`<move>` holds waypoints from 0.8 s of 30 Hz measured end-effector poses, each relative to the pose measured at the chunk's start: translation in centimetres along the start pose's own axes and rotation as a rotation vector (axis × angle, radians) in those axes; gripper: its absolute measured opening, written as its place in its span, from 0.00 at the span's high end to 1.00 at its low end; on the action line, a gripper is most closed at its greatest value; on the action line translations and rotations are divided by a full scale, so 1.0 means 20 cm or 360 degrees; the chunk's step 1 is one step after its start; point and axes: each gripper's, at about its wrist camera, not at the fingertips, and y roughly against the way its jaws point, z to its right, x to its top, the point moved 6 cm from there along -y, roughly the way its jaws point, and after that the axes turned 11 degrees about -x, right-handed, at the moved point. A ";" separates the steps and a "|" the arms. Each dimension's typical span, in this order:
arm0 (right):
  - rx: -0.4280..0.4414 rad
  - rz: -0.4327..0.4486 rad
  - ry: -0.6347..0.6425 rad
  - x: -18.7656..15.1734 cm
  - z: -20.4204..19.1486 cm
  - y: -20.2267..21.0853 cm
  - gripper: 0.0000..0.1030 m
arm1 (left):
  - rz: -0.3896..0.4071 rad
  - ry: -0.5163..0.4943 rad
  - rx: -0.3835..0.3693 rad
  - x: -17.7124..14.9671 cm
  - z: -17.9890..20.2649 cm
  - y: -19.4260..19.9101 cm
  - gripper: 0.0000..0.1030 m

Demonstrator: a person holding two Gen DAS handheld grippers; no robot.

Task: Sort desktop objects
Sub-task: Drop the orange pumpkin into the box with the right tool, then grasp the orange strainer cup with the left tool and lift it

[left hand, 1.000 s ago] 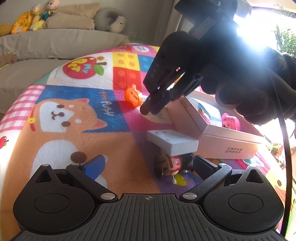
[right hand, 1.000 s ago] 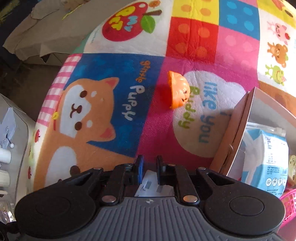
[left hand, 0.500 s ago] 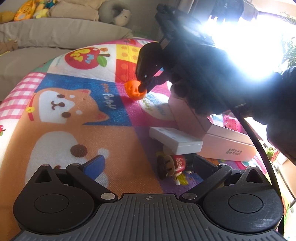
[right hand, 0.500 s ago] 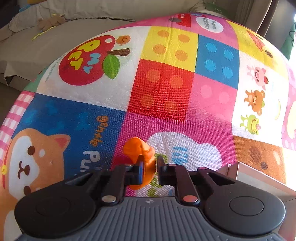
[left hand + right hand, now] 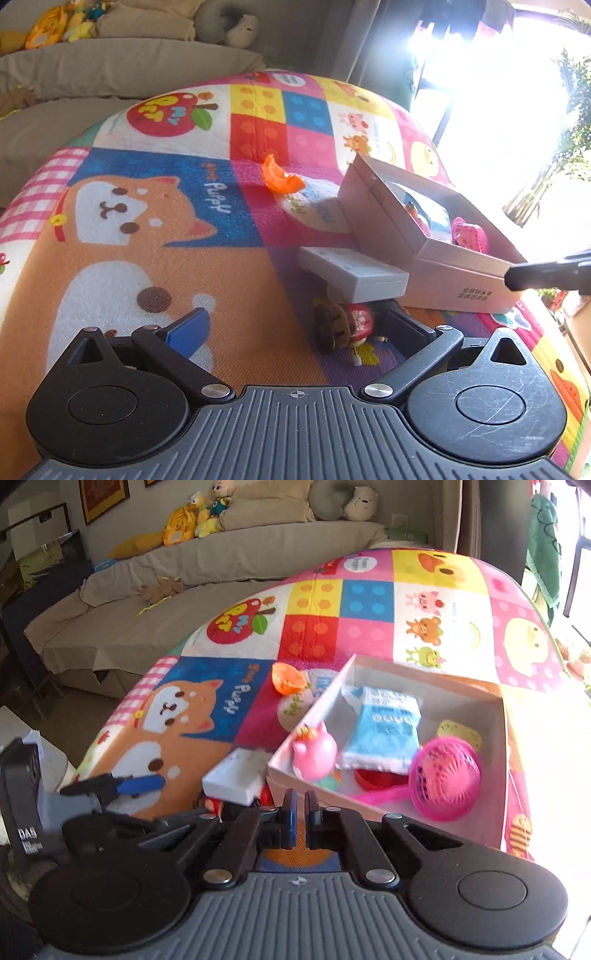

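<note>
While the right gripper [image 5: 300, 818] hangs empty, jaws together, the orange toy [image 5: 289, 678] lies on the mat at ten o'clock of the box [image 5: 388, 664]. Left gripper [image 5: 295, 328] stands apart around nothing. Next: regrasp it.

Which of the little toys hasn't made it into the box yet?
The orange toy, lying on the mat just beyond the white box's far corner. The pink pig and pink mesh ball are already inside.
</note>
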 end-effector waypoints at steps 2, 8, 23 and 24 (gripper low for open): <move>-0.0067 0.0034 -0.0031 -0.09 0.04 -0.02 0.96 | -0.0007 -0.0037 0.0030 0.00 0.02 0.00 0.00; -0.0091 0.0195 -0.0178 -0.26 0.09 -0.01 0.58 | 0.0010 -0.0139 0.0077 0.05 0.09 0.01 0.00; -0.0293 0.0464 -0.0359 -0.42 0.19 0.01 0.16 | -0.0124 -0.0423 0.0265 0.64 -0.07 -0.70 0.13; -0.0290 0.0464 -0.0373 -0.42 0.19 0.01 0.15 | -0.0144 -0.0455 0.0321 0.64 -0.08 -0.75 0.15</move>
